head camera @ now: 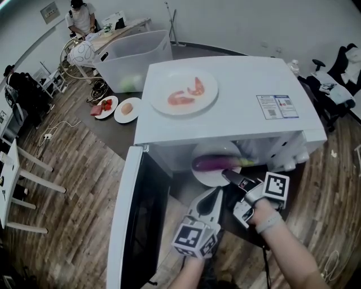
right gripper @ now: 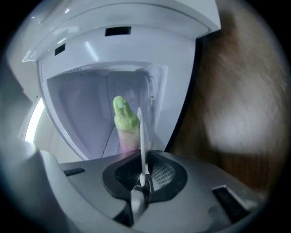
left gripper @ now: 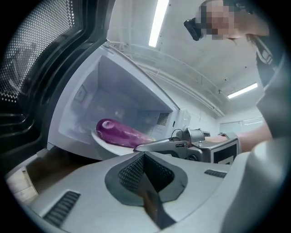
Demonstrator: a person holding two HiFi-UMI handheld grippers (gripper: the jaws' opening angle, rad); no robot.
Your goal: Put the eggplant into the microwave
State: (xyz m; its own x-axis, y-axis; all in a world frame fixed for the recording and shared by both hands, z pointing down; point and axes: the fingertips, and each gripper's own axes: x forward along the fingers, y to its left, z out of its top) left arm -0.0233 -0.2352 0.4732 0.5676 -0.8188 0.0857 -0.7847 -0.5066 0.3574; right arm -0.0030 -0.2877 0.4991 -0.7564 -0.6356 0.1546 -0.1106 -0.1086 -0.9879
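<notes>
A purple eggplant (head camera: 217,163) with a green stem lies on a white plate (head camera: 210,177) in the mouth of the white microwave (head camera: 225,121), whose door (head camera: 127,226) stands swung open to the left. My right gripper (head camera: 229,175) is shut on the plate's near rim. In the right gripper view the plate (right gripper: 141,136) runs edge-on between the jaws of my right gripper (right gripper: 142,175), with the eggplant's stem (right gripper: 122,113) behind it. My left gripper (head camera: 217,195) is shut and empty, just in front of the plate. The left gripper view shows the eggplant (left gripper: 122,132) beyond my left gripper (left gripper: 144,157).
A plate of shrimp (head camera: 183,91) sits on top of the microwave. Behind it to the left are a clear plastic bin (head camera: 132,59) and two small plates of food (head camera: 106,107) (head camera: 127,109). A person (head camera: 82,17) stands at a far table. Wooden flooring surrounds the stand.
</notes>
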